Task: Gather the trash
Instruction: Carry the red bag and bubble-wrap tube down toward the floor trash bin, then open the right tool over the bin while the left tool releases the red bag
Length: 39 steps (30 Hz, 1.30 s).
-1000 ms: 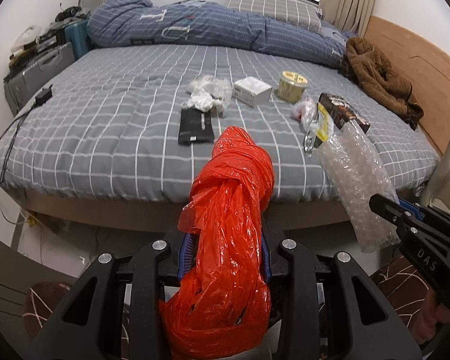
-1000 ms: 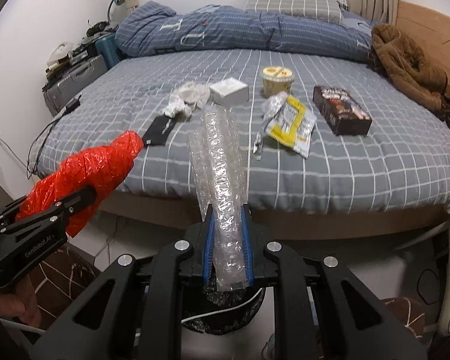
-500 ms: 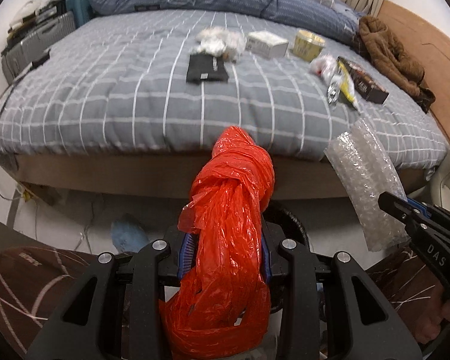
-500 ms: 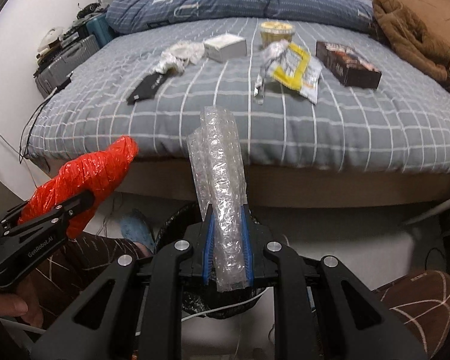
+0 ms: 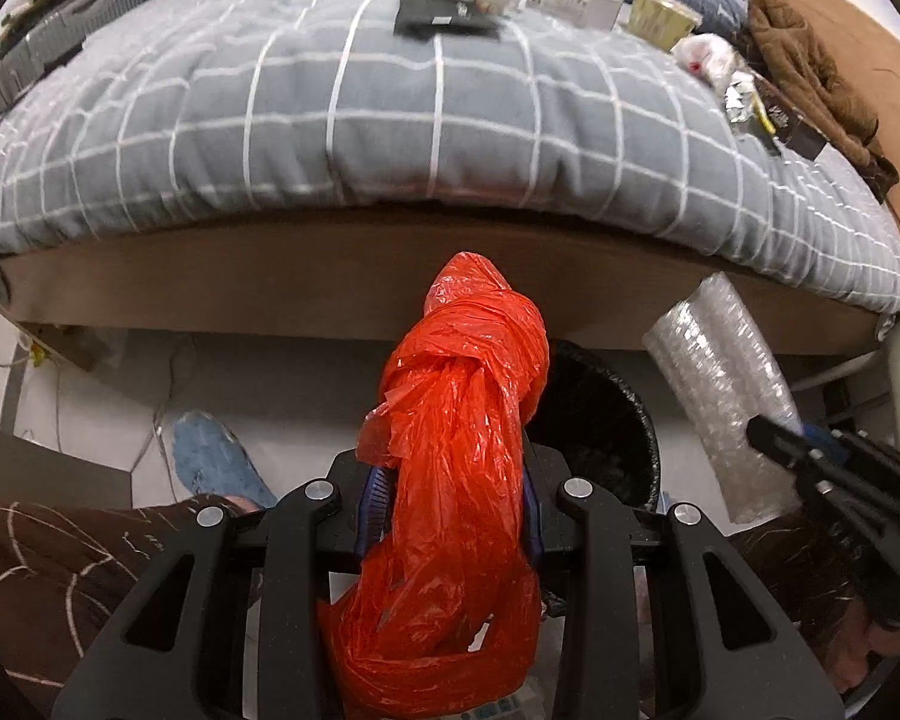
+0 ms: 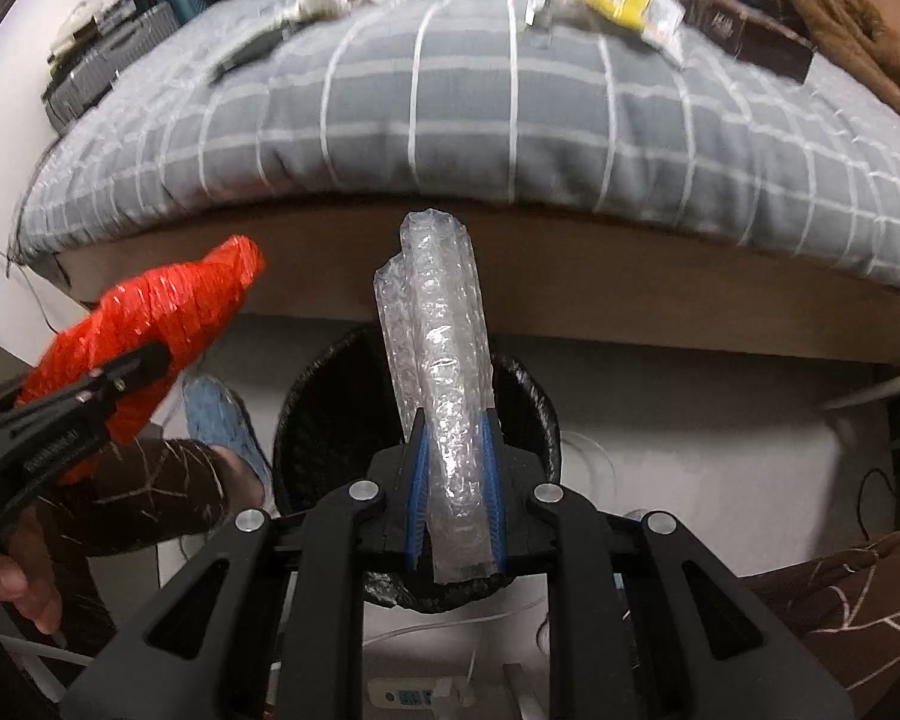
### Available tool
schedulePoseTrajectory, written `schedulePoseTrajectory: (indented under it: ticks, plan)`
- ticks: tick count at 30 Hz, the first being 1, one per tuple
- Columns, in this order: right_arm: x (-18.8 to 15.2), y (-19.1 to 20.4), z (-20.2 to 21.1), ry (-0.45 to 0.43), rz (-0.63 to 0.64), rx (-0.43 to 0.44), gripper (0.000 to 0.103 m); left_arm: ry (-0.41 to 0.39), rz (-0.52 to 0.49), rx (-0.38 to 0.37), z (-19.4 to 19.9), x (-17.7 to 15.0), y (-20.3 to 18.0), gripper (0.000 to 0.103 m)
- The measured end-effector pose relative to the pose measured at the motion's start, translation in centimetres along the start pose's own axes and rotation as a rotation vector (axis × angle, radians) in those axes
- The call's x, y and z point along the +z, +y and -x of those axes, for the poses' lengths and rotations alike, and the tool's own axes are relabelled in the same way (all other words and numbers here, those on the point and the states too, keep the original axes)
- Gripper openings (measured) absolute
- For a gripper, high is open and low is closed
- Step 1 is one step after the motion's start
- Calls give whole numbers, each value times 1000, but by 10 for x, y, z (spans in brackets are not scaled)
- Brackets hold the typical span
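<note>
Red bag [image 5: 456,468] clamped in left tongs [image 5: 450,498], bubble wrap [image 6: 444,396] in right tongs [image 6: 455,492], bin [image 6: 324,414] half hidden

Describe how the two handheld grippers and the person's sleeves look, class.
Both the left gripper and right gripper are matte black angular frames with cut-outs, silver round bolts and blue ribbed finger pads. The sleeves are dark brown with thin white lines.

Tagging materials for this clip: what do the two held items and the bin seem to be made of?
Red bag: thin glossy plastic film, crinkled and knotted. Bubble wrap: clear plastic sheet with visible air cells, rolled. Bin: black, seemingly lined with a shiny plastic bag; the wrinkled sheen suggests it, but its body is unclear.
</note>
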State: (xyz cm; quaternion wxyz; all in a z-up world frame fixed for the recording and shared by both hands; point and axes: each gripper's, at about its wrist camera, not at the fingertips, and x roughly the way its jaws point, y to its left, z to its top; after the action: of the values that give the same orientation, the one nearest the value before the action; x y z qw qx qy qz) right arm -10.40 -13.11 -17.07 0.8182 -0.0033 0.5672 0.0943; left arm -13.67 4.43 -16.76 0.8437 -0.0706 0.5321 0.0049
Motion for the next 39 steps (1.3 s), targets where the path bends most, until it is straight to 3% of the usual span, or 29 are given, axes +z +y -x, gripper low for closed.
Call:
schedulePoseTrajectory:
  ticks: [6,14,17,22,25,32,39]
  plan:
    - [-6,6,-35,76,8,22,16,29,13,34,-20,-1,13,34]
    - [3,22,-55,84,36,29,22,49,61,78,-29,-4,35,34]
    - [6,21,-56,78,29,23,31,53,59,81,-34,-6,36,34]
    - [5,0,-35,27,16,-22,61,66,42,56,-44,-6,21,34]
    - [3,-13,-22,-3,-1,-49,71,68,13,43,-47,-6,6,34]
    - [2,-49,9,-70,-53,-116,87,71,-42,4,-48,-2,-30,34]
    - [-2,-79,30,-104,-134,-145,89,85,-71,-41,-54,-2,-59,34]
